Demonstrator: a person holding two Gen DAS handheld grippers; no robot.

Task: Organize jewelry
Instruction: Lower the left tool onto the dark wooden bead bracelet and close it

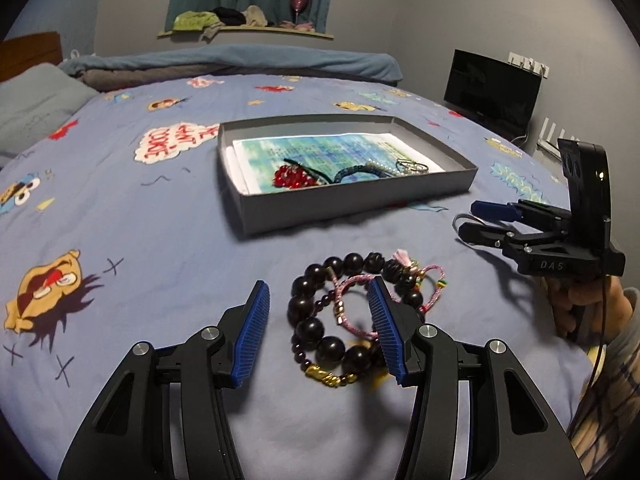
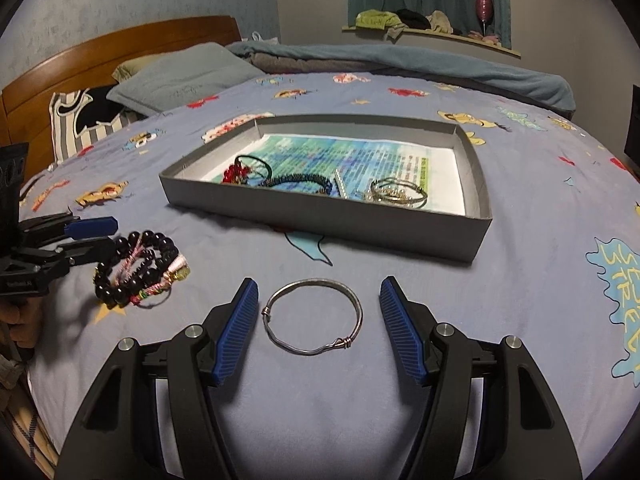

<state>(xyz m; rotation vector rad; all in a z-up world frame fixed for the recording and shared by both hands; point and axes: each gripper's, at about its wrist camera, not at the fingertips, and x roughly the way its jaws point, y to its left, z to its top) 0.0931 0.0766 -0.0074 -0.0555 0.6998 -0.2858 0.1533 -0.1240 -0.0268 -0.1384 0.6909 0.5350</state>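
A grey box (image 1: 352,205) (image 2: 320,216) lined with printed paper lies on the bed and holds a red bead piece (image 1: 294,178), a dark bracelet (image 2: 304,181) and silver bangles (image 2: 396,195). A pile of black bead bracelets (image 1: 320,326) (image 2: 136,270) with pink cords lies in front of it. My left gripper (image 1: 318,330) is open over this pile, its right finger among the cords. A silver wire bangle (image 2: 312,316) lies on the sheet between the fingers of my open right gripper (image 2: 318,328), which also shows in the left wrist view (image 1: 472,220).
The bed has a blue cartoon sheet (image 1: 120,220). A pillow (image 2: 180,76) and a wooden headboard (image 2: 80,60) are at the far left, a folded blanket (image 2: 400,60) along the back. A black monitor (image 1: 492,92) stands at the right. A shelf (image 1: 248,30) holds clothes.
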